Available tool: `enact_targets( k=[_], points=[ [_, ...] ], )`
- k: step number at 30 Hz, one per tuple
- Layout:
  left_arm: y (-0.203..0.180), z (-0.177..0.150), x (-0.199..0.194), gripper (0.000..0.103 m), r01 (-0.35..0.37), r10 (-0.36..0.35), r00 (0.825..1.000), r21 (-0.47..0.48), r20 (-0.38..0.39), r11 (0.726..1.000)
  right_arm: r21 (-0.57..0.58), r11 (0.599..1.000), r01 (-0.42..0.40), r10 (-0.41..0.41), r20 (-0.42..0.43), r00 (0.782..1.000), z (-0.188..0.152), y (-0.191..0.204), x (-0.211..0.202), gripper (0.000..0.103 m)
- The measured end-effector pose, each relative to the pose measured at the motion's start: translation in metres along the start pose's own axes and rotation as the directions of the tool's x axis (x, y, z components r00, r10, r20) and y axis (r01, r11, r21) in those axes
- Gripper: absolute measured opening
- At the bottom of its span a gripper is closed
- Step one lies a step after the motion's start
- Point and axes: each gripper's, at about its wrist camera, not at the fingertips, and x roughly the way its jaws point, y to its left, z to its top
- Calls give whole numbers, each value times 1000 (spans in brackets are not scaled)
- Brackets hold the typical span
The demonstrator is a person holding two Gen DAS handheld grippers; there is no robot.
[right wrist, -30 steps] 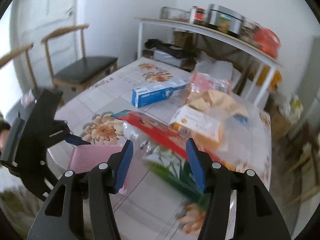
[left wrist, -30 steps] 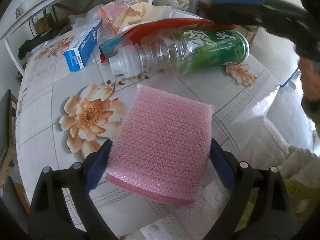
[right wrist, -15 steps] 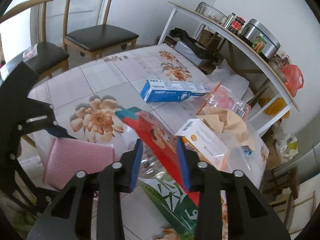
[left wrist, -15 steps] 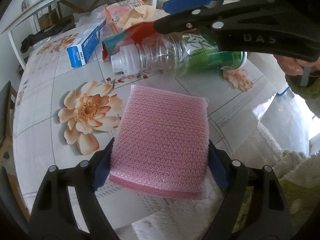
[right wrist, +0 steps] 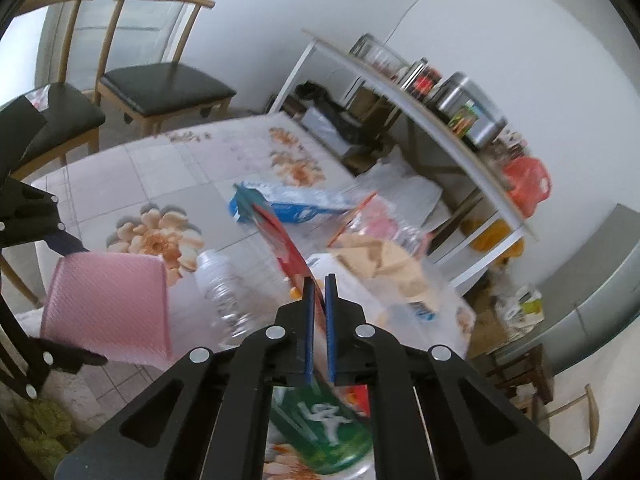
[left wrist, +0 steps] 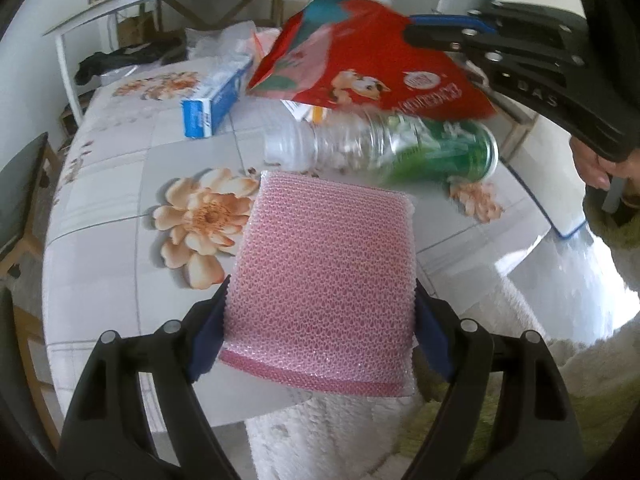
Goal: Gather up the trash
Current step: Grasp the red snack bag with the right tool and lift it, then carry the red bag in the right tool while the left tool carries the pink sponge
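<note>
My left gripper [left wrist: 320, 320] is shut on a pink bubble-wrap pouch [left wrist: 324, 276], held flat over the table's near edge; the pouch also shows in the right wrist view [right wrist: 108, 304]. My right gripper [right wrist: 319, 280] is shut on a red snack wrapper [right wrist: 288, 248] and holds it edge-on above the table. In the left wrist view the wrapper [left wrist: 368, 72] hangs above a clear bottle with a green label [left wrist: 384, 148], which lies on its side and looks blurred. The bottle also shows below my right gripper [right wrist: 228, 300].
A floral tiled table [left wrist: 104, 216] holds a blue box [left wrist: 212, 100], a white box and plastic bags [right wrist: 384, 248]. A white shelf with jars [right wrist: 452, 92] stands behind. Two wooden chairs [right wrist: 160, 88] stand at the far side. White and green fabric [left wrist: 592, 380] lies below the near edge.
My right gripper has shut on the red wrapper and lifted it off the bottle. The bottle has shifted and is blurred. My left gripper still holds the pink pouch.
</note>
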Motion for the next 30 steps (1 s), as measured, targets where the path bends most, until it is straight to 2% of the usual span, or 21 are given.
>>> enact_targets(
  k=[7, 13, 17, 20, 24, 26, 28, 30],
  points=[
    [-3, 8, -30, 77, -9, 13, 996, -47, 87, 999, 90, 992, 93, -102, 107, 989, 5, -35, -37, 4],
    [-16, 22, -50, 77, 10, -2, 986, -52, 169, 999, 205, 959, 194, -230, 168, 959, -1, -78, -72, 4],
    [-31, 32, -45, 77, 34, -29, 980, -26, 196, 999, 300, 924, 238, -297, 170, 940, -17, -108, -94, 4],
    [-43, 35, -32, 77, 60, -56, 982, -14, 180, 998, 352, 901, 254, -323, 152, 934, -32, -124, -105, 4],
    [-53, 37, -19, 77, 71, -70, 986, -3, 153, 997, 400, 893, 207, -284, 143, 948, -48, -137, -111, 4],
    [-54, 37, -14, 77, 69, -68, 987, -3, 144, 998, 411, 898, 154, -229, 141, 963, -52, -141, -106, 4],
    [-54, 37, -12, 77, 72, -70, 987, -7, 142, 997, 425, 903, 63, -133, 137, 982, -52, -145, -94, 4],
    [-54, 36, -11, 77, 73, -71, 987, -10, 142, 997, 433, 901, -30, -34, 140, 990, -49, -144, -78, 7]
  ],
)
